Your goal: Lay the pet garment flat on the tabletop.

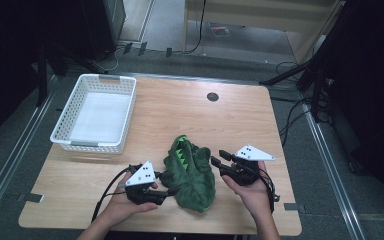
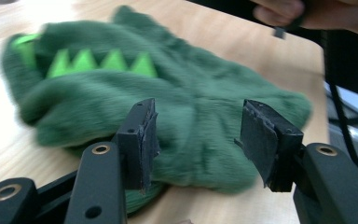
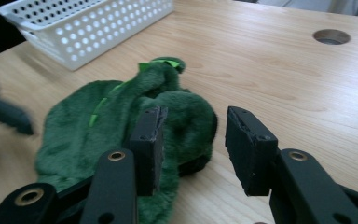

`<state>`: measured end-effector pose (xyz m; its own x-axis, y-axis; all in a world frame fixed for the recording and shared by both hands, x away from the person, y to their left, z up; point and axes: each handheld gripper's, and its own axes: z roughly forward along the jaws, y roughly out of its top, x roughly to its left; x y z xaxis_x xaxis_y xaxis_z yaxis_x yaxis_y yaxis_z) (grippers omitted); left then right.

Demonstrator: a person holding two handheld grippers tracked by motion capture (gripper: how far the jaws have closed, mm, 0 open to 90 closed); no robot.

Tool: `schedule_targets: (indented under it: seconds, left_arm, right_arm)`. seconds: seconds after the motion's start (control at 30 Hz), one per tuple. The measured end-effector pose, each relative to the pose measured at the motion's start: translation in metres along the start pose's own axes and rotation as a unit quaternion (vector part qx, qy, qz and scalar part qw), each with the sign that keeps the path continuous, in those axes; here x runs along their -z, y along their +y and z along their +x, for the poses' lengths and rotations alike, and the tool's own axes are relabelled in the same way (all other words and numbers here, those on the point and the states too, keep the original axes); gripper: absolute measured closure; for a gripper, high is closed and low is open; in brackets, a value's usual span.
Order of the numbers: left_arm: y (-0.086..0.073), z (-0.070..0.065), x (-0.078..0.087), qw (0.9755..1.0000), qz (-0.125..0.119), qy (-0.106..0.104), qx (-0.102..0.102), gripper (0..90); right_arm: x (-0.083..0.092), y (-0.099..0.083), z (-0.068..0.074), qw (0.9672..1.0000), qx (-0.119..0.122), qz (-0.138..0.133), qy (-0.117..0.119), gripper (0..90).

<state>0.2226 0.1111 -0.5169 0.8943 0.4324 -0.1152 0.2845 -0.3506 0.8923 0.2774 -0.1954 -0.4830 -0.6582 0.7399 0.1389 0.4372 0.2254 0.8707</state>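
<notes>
Green plush fabric piece [image 1: 191, 172], fuzzy and crumpled with a row of bright lime-green triangular spikes [image 1: 182, 151] along its ridge, lay in a heap on the pale wooden worktop [image 1: 180, 107], near the front edge and a little right of centre. Left tool [image 1: 167, 183], black with a grey three-cornered plate on top, sat low at the plush's left side in the high view, held in the person's left hand [image 1: 130, 204]; in the left gripper view its two black jaws stood apart, with green pile bulging up between them, but neither pad pressed on it. Right tool [image 1: 219, 159], likewise black with a grey plate, hovered at the plush's right edge, cradled in the right hand [image 1: 252, 192]. In the right gripper view its jaws also stood apart: one pad was right against the fuzzy fold, the other was over bare wood, so nothing was clamped. White perforated plastic basket [image 1: 96, 112], rectangular, rested at the worktop's far left corner, well apart from the plush and both tools. Small round dark grommet hole [image 1: 212, 96] showed in the worktop's far side, beyond the plush. The left gripper view came through slightly blurred, the spikes smeared soft.
</notes>
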Motion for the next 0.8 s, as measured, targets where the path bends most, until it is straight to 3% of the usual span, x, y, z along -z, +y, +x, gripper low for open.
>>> schedule_targets:
  seconds: [0.1,0.2,0.27,0.33,0.4,0.43,0.5,0.57,0.6,0.67,0.73,0.8]
  left_arm:
    - [0.000,-0.013,-0.005,0.9991,-0.003,-0.037,-0.021,46.4]
    - [-0.001,-0.026,-0.020,0.9987,0.023,-0.032,-0.033,32.1]
    - [-0.004,-0.032,-0.032,0.9971,0.059,-0.014,-0.046,27.5]
    - [-0.006,-0.036,-0.043,0.9930,0.099,0.033,-0.056,24.6]
    - [-0.008,-0.039,-0.050,0.9916,0.107,0.041,-0.058,24.8]
    - [-0.008,-0.041,-0.052,0.9899,0.115,0.049,-0.067,26.9]
    - [-0.010,-0.044,-0.056,0.9846,0.126,0.084,-0.088,39.8]
    - [-0.010,-0.043,-0.056,0.9851,0.122,0.089,-0.082,58.2]
    - [-0.010,-0.040,-0.054,0.9868,0.114,0.086,-0.076,70.1]
    - [-0.005,-0.032,-0.045,0.9914,0.092,0.077,-0.053,83.6]
    - [0.002,-0.023,-0.032,0.9951,0.058,0.076,-0.027,86.1]
    - [0.013,-0.013,-0.012,0.9978,0.014,0.065,0.003,87.3]
  right_arm:
    - [0.001,0.002,-0.001,0.9999,-0.010,-0.011,0.000,57.3]
    - [0.002,0.003,0.000,0.9999,-0.008,-0.011,-0.001,56.9]
    - [0.000,0.002,0.000,1.0000,-0.005,-0.007,-0.001,56.7]
    - [-0.001,0.002,0.000,1.0000,-0.005,-0.003,-0.001,56.5]
    - [-0.003,0.001,0.000,1.0000,-0.003,0.001,-0.001,55.9]
    - [-0.004,0.001,0.000,1.0000,-0.002,0.003,-0.001,55.8]
    - [-0.005,0.000,0.000,1.0000,-0.002,0.006,-0.001,55.3]
    - [-0.006,0.000,0.000,1.0000,-0.003,0.007,0.000,55.0]
    - [-0.006,0.000,0.000,1.0000,-0.004,0.006,0.002,54.9]
    - [-0.004,0.001,0.000,0.9998,-0.003,-0.005,0.018,52.8]
    - [0.000,0.003,0.002,0.9988,0.004,-0.023,0.044,50.9]
    - [0.006,0.007,0.006,0.9955,0.018,-0.048,0.079,49.3]
